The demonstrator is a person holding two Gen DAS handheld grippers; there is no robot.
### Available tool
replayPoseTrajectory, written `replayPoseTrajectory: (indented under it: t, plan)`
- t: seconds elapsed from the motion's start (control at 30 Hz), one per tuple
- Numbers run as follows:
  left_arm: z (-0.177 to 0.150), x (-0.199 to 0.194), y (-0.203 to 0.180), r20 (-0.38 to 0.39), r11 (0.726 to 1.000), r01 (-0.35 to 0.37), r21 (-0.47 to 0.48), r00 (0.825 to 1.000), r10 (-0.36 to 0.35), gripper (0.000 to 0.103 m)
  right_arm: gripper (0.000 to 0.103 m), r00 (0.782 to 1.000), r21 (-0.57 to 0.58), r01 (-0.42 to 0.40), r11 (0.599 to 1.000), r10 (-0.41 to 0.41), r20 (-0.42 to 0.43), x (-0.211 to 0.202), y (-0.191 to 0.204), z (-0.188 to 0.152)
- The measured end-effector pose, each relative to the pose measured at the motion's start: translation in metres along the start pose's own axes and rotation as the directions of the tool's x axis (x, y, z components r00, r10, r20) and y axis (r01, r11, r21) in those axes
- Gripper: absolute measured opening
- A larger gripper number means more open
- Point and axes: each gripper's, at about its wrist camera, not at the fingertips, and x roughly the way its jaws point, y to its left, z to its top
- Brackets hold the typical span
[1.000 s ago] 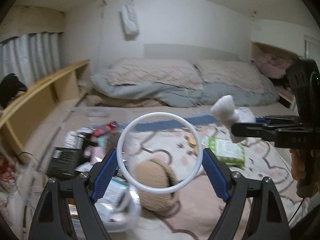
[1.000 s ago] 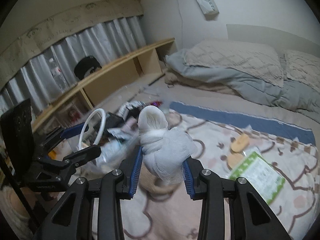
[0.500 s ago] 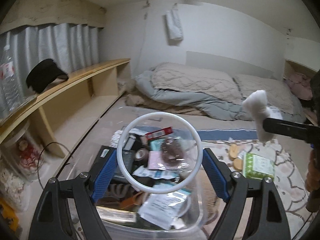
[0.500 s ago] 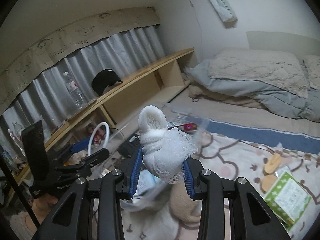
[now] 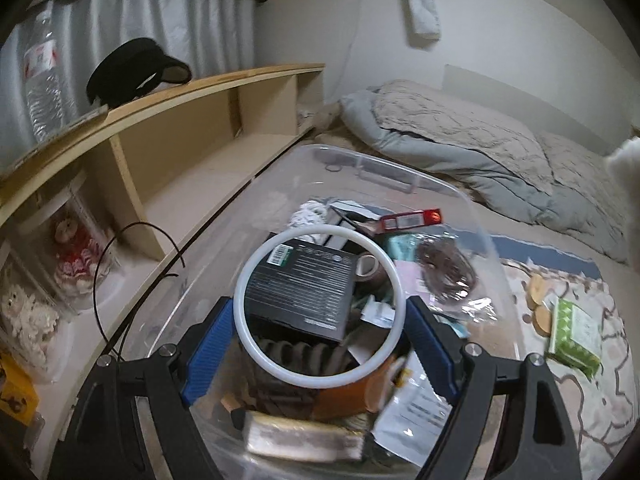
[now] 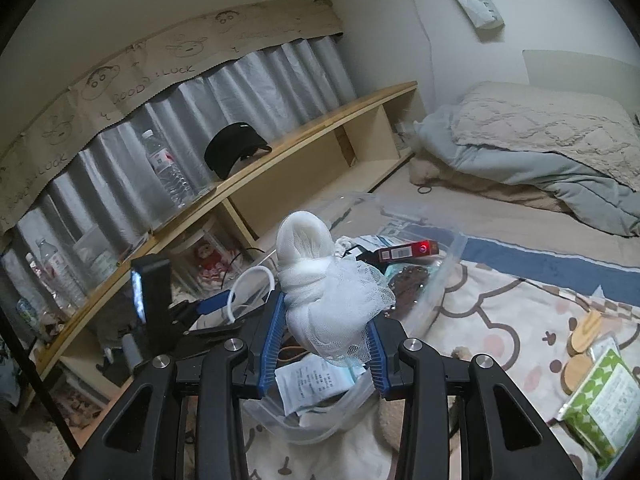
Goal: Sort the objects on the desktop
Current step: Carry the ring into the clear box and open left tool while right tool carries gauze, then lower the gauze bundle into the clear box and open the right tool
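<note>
Two grippers, both loaded, both over the big clear plastic storage bin (image 5: 404,178) sitting on the bed near the long wooden shelf (image 5: 168,92) at left. The bin is the sort target: it already holds a black cardboard box (image 5: 300,288), a red flat packet (image 5: 410,219) and loose papers.

Left gripper (image 5: 318,314) is spread wide, blue pads pressing both sides of a white plastic ring (image 5: 256,264), held face-on above the bin middle, probably ready to drop in.

Right gripper (image 6: 326,332) is partly closed, clamped on a white bundled mesh cloth (image 6: 320,276), upright, hanging over the bin's near edge, likely waiting its turn.

Green patterned tissue pack (image 6: 600,396) lies on the cartoon-print blanket (image 6: 500,316) far right, still unsorted.
</note>
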Motion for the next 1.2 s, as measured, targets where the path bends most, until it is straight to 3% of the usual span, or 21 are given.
replayPoseTrajectory:
  t: [0.1, 0.3, 0.53, 0.83, 1.2]
  plan:
    - [0.0, 0.006, 0.004, -0.011, 0.999, -0.032, -0.021, 0.999, 0.032, 0.103, 0.039, 1.0, -0.004, 0.0, 1.0, 0.0, -0.01, 0.004, 0.001, -0.001]
    - [-0.001, 0.0, 0.011, 0.003, 0.999, -0.02, -0.03, 1.0, 0.02, 0.103, 0.039, 1.0, 0.005, 0.003, 1.0, -0.003, -0.026, 0.01, -0.003, -0.002]
    - [-0.001, -0.028, 0.012, 0.073, 1.0, 0.008, -0.003, 0.997, -0.007, 0.103, 0.039, 0.999, 0.03, 0.009, 1.0, -0.008, -0.049, 0.028, -0.007, -0.003]
    - [-0.003, -0.055, 0.032, 0.123, 1.0, 0.008, -0.021, 0.992, -0.006, 0.103, 0.039, 0.991, 0.034, 0.06, 0.998, -0.055, -0.119, 0.091, 0.003, 0.016]
    - [-0.015, -0.062, 0.061, 0.134, 1.0, -0.017, -0.022, 0.991, 0.02, 0.103, 0.039, 0.981, 0.188, 0.073, 0.979, -0.037, -0.189, 0.194, 0.01, 0.053]
